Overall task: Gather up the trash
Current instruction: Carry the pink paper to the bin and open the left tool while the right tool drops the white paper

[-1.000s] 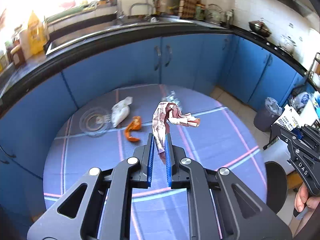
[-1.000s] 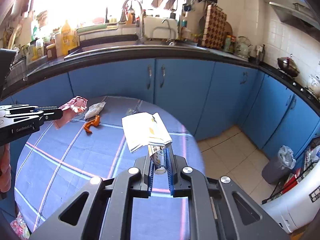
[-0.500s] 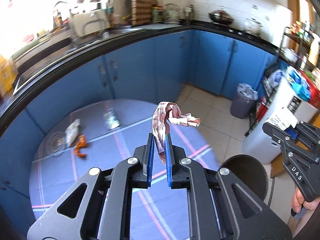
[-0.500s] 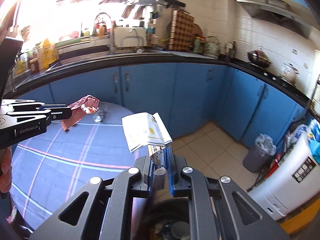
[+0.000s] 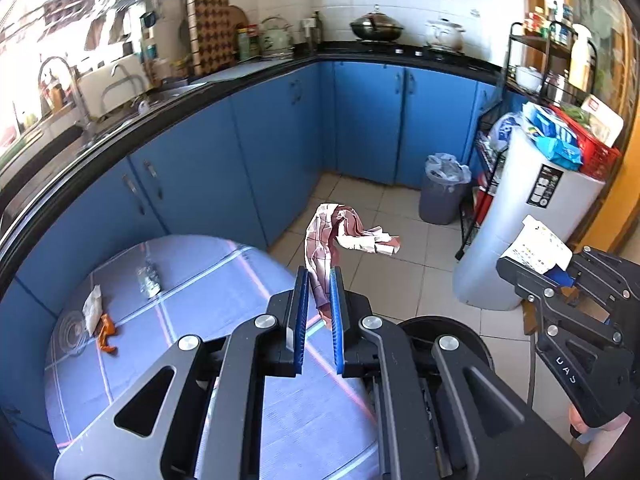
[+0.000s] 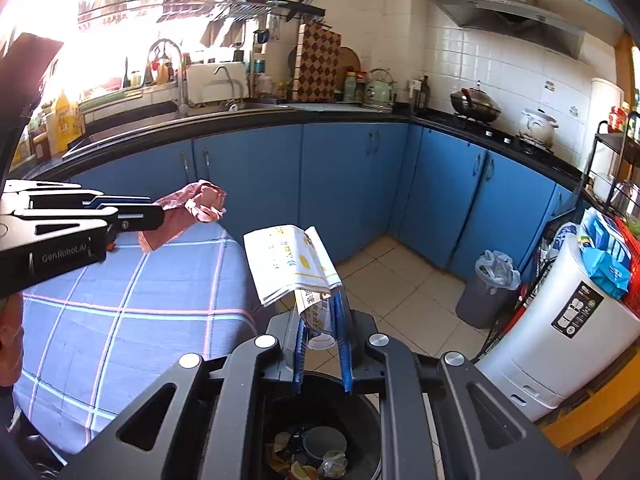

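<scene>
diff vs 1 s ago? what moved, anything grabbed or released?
Both grippers swung off the blue plaid table toward the black trash bin; the right gripper now hangs over it, jaws starting to open around the white printed paper wrapper. The left gripper still clamps the crumpled pink wrapper. Nothing released yet. The orange scrap on the table stayed put.

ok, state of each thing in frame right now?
left gripper: shut on pink crumpled wrapper
right gripper: jaws opening, white printed wrapper between them
black bin: open, holds trash
grey bin: bag-lined
orange scrap: on table
</scene>
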A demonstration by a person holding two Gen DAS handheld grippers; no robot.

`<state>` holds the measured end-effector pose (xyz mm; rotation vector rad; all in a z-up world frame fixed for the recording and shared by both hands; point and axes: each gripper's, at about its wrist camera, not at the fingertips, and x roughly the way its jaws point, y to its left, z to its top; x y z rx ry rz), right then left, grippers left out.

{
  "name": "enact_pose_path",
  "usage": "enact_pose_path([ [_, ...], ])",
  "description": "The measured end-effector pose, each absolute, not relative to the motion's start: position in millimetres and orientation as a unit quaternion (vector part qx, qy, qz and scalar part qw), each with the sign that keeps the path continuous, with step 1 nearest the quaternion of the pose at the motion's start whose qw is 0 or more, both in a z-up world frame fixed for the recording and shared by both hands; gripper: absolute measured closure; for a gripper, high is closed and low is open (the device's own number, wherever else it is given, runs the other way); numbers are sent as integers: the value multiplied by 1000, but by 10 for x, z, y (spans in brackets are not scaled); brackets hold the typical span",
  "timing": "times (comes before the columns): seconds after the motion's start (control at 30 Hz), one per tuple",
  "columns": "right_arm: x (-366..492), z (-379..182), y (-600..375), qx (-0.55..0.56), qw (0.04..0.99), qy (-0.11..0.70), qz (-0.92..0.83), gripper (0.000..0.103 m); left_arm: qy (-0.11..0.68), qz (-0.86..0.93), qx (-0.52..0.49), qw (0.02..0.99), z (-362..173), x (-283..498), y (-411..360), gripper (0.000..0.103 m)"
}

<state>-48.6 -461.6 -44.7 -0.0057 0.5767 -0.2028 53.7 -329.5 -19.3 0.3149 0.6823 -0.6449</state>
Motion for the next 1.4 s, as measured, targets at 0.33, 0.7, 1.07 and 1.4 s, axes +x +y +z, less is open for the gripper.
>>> enact_pose_path([
  [0.33,-637,-428,-4889,36,953,289,-88,53,321,-329,168,872,-174,405,-3621,92],
  [0.7,-836,-399,-5100,50,958,255,-124,20,320,-346,184,862,-187,287,-3895,92],
  [1.07,-846,-494,-5210,42,949,261,-171,20,319,-372,196,849,-192,166,-4113,92],
  [1.4,-904,-599,-5355,37,940,270,-205,20,342,-407,193,825,-129,159,-4338,88],
])
